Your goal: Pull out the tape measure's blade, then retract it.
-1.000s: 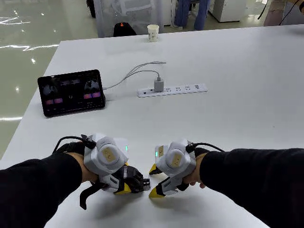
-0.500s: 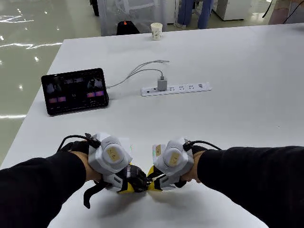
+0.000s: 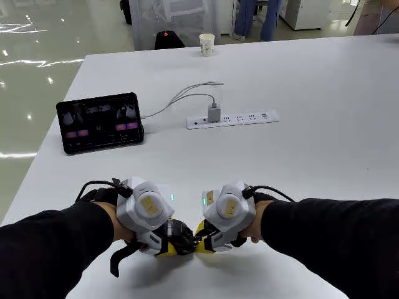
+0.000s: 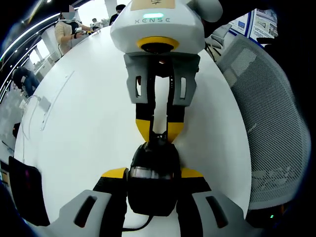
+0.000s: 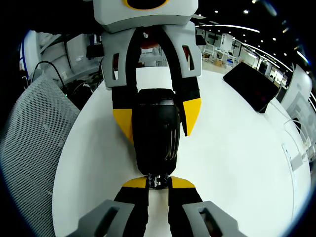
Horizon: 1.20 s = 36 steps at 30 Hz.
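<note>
While the left gripper [image 4: 153, 174] clamps the black tape measure [image 4: 150, 190] close to the table's [image 3: 312, 156] near edge, the right gripper [image 5: 159, 183] pinches its blade tip [image 5: 158, 178], with open tabletop ahead toward the power strip [image 3: 232, 117].

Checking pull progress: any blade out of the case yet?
No, the right gripper is shut right against the tape measure, no blade showing.

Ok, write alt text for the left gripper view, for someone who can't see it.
The left gripper clamps a black tape measure at the bottom. The right gripper reaches in from the top, its yellow-tipped jaws closed on the tape measure's front end, over a white table with a grey mesh chair beside it.
</note>
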{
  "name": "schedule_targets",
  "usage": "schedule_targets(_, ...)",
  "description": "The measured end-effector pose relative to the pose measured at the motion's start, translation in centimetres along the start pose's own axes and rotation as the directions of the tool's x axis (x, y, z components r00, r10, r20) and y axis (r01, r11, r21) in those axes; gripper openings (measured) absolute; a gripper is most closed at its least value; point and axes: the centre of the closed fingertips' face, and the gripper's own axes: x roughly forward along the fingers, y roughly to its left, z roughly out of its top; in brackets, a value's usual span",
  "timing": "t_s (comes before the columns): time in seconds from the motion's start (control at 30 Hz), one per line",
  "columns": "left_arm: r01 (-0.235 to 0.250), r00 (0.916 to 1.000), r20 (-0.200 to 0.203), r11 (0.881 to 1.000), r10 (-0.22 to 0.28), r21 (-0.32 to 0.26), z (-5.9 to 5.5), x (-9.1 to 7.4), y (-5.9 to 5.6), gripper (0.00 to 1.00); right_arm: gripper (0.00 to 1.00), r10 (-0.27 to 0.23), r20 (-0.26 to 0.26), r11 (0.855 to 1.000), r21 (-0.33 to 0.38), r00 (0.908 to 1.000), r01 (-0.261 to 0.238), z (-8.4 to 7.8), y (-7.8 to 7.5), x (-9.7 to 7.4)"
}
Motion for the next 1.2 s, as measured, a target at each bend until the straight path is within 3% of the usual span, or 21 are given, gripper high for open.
schedule_targets(1.2, 0.003, 1.0000, 0.002, 1.000, -0.003, 0.009, -0.1, -0.1, -0.1, 0.32, 0.11, 0.003, -0.022, 1.000, 0.017, 0.9998, -0.003, -2.0, -0.1, -1.7)
